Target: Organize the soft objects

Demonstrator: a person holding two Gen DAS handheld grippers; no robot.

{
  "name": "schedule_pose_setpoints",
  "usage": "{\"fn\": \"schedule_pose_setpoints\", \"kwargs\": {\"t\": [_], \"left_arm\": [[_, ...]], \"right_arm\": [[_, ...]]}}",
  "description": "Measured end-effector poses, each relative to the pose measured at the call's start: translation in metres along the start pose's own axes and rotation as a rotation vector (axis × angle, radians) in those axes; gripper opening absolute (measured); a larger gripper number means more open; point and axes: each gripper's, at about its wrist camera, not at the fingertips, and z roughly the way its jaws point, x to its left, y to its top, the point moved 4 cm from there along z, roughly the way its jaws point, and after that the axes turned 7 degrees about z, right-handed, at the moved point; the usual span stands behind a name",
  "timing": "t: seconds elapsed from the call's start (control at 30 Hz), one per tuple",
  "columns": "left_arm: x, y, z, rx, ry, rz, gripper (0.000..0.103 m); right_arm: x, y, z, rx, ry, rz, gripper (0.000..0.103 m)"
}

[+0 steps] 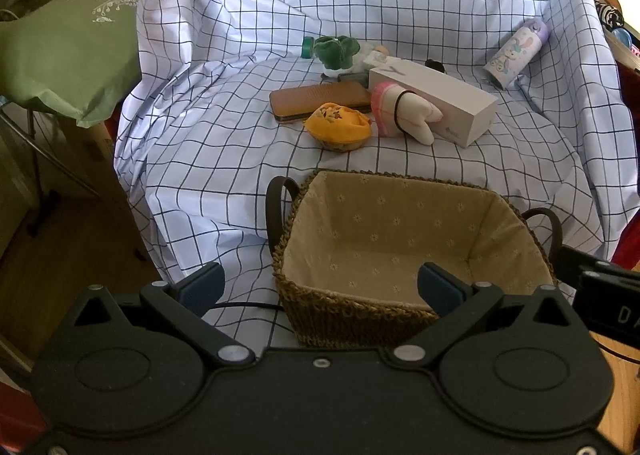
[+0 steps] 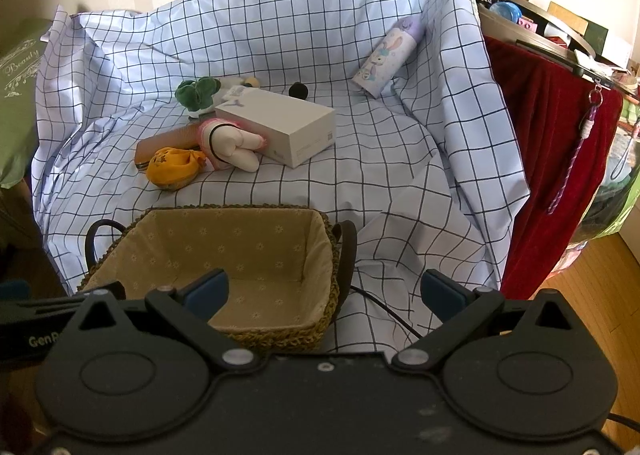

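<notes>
A woven basket with a beige floral lining stands empty at the near edge of the checked cloth; it also shows in the right wrist view. Behind it lie an orange soft pouch, a pink and cream plush and a green plush. My left gripper is open and empty, held near the basket's near rim. My right gripper is open and empty, near the basket's right handle.
A white box, a brown case and a printed cylinder lie on the checked cloth. A green bag stands left. A red cloth hangs right. A black cable runs beside the basket.
</notes>
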Motion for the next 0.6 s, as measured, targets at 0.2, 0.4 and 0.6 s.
{"fn": "schedule_pose_setpoints", "kwargs": {"t": [0.2,0.4,0.6], "left_arm": [[0.0003,-0.0001,0.0,0.001,0.0,0.0,0.1],[0.0013,0.0001,0.0002,0.001,-0.001,0.001,0.1],[0.0013,-0.0001,0.0001,0.002,-0.001,-0.001,0.1]], "right_arm": [[0.0006,0.0003,-0.0004,0.001,0.0,-0.001,0.102],[0.0007,0.0004,-0.0009,-0.001,0.001,-0.002,0.102],[0.0013,0.0002,-0.0013,-0.001,0.001,-0.002,0.102]]}}
